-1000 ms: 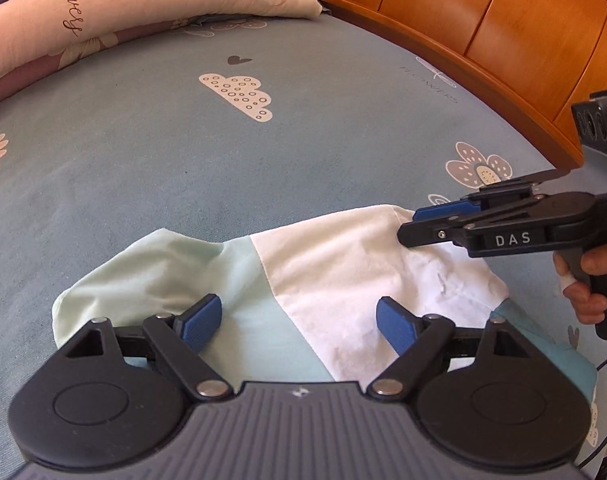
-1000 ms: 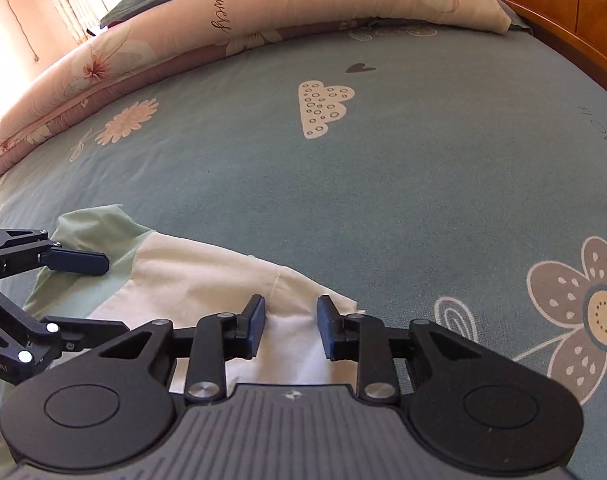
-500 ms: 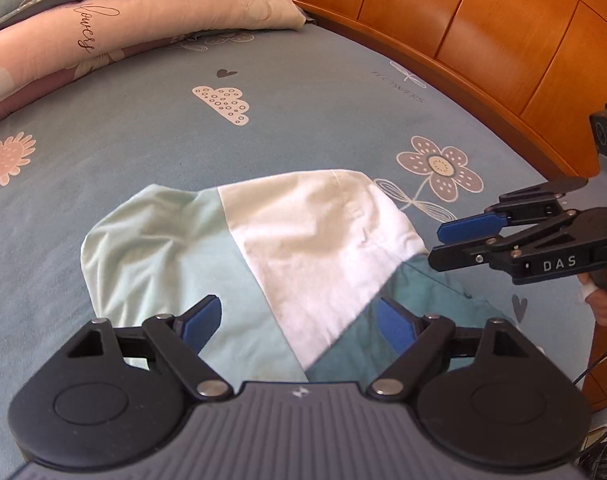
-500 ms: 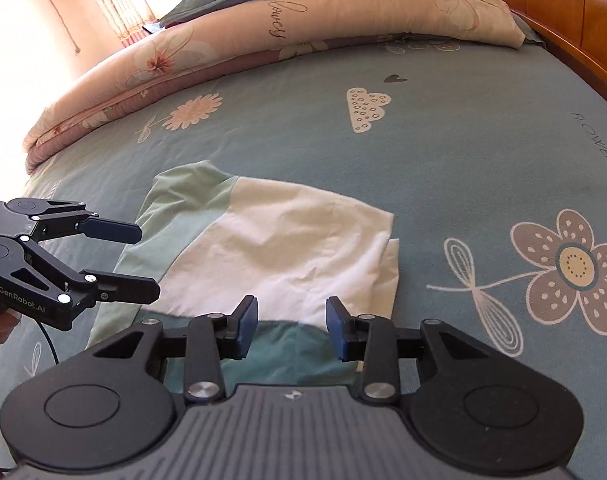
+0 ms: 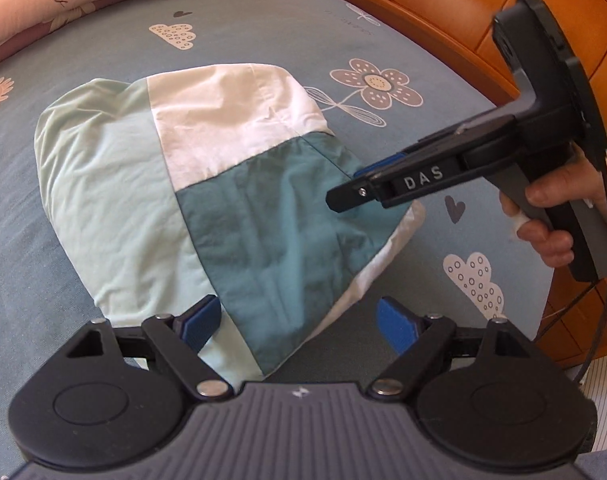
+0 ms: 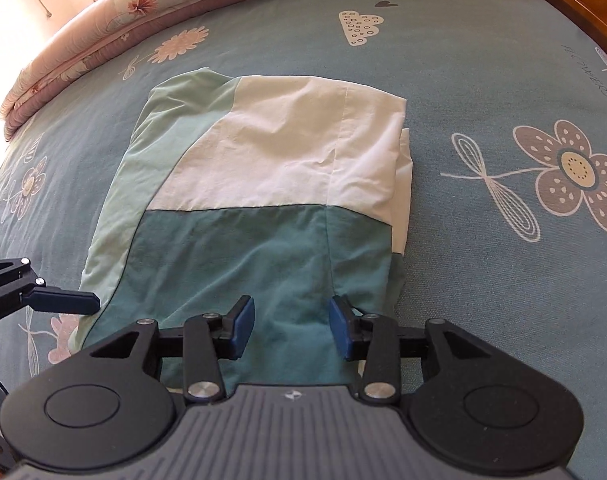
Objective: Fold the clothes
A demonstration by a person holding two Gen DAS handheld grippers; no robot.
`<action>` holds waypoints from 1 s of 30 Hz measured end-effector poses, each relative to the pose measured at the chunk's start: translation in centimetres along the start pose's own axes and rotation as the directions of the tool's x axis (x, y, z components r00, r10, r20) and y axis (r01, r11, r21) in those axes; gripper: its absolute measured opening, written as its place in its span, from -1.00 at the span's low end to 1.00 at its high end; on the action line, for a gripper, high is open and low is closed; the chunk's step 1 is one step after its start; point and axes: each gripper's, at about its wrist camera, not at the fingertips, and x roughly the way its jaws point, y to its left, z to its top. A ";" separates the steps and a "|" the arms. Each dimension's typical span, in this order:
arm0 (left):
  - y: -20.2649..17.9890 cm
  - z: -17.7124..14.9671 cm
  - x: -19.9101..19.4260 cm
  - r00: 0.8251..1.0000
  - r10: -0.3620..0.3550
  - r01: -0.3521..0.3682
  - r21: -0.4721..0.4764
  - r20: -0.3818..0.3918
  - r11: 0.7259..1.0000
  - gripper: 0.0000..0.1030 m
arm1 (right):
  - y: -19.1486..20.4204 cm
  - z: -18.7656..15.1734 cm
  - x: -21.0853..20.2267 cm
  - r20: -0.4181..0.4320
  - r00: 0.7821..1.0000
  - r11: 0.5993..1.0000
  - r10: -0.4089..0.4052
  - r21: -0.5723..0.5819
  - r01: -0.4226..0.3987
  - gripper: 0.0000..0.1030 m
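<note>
- While both tongs hang above it, the folded cotton garment in white, pale mint and teal panels (image 6: 259, 200) lies flat on the blue-grey flower-printed bed sheet (image 6: 483, 80), just ahead of and beneath both pairs of tips.
- Left tongs (image 5: 303, 322) stand wide and empty, over the garment's near corner.
- Right tongs (image 6: 291, 330) are opening at a middling gap, nothing pinched between them; cloth shows below.
- Judged step: a fold looks just laid and let go.
- Next move probably calls for gripping an edge cleanly, both layers together, for another fold or smoothing.
- Beyond the tongs lie a rolled pink floral quilt (image 6: 103, 28) and an orange wooden headboard (image 5: 443, 8), both well apart; nothing blocks the garment.
</note>
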 end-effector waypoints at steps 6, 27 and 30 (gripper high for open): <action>-1.8 -0.8 1.9 0.991 -0.113 0.116 0.038 -0.075 0.992 0.68 | -0.2 -0.3 0.3 -0.010 1.000 1.000 -0.015 0.000 0.015 -0.11; -4.6 0.8 4.8 0.994 -0.107 0.100 0.143 0.038 0.985 0.69 | -5.3 -4.7 -1.7 -0.004 0.997 0.964 0.077 0.254 -0.073 -0.70; -5.4 2.0 6.4 0.993 -0.108 0.102 0.139 0.038 0.985 0.70 | -5.0 -3.8 -1.1 -0.010 0.999 0.981 0.053 0.188 -0.050 -0.75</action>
